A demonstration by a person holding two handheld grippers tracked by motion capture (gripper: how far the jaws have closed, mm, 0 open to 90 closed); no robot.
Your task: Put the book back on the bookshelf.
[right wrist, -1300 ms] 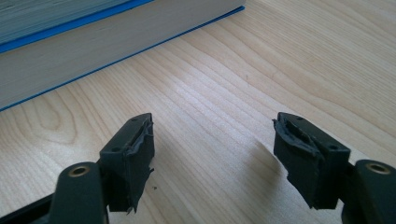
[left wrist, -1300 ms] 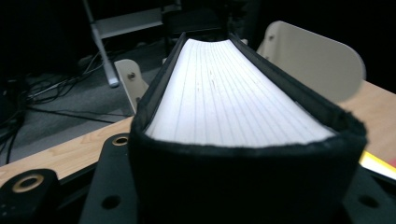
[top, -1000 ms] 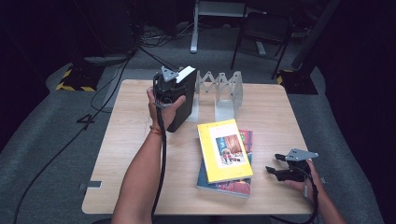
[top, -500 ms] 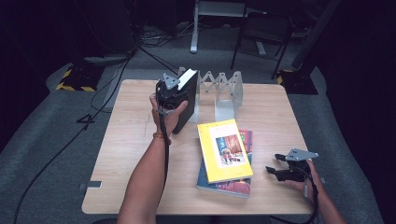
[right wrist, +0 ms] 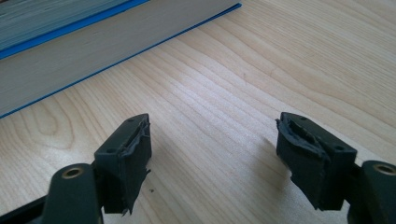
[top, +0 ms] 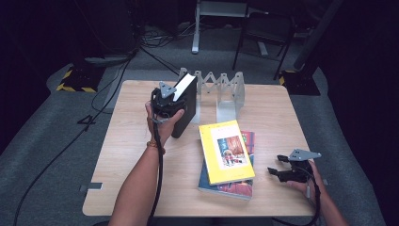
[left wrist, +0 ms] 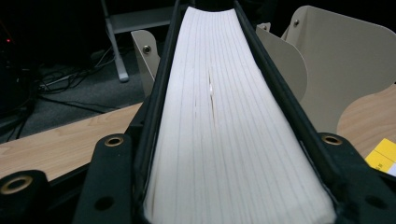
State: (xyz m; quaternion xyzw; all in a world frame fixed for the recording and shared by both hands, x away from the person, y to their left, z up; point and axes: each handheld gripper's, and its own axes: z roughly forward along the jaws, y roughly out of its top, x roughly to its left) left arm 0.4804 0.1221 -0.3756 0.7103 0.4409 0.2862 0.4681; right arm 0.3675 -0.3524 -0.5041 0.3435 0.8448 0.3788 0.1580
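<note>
Left gripper (top: 165, 101) jaws grip black-covered book (top: 184, 110) across its thickness, white page block (left wrist: 224, 126) running between jaws, covers against both; jaws have just been opening slightly, book remains between them. Book upright on surface (top: 127, 141), just in front of beige folding rack (top: 226, 89). Right gripper (top: 287, 172) jaws open, nothing between, low over bare surface; stack of yellow book (top: 226, 150) on blue-edged book (right wrist: 93, 42) just ahead of jaws.

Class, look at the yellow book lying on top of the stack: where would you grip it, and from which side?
Probably the yellow book by its right-hand long edge, coming in level from the right, where the open right gripper rests on the table. The book lies flat and skewed, so that edge overhangs the books beneath.
</note>
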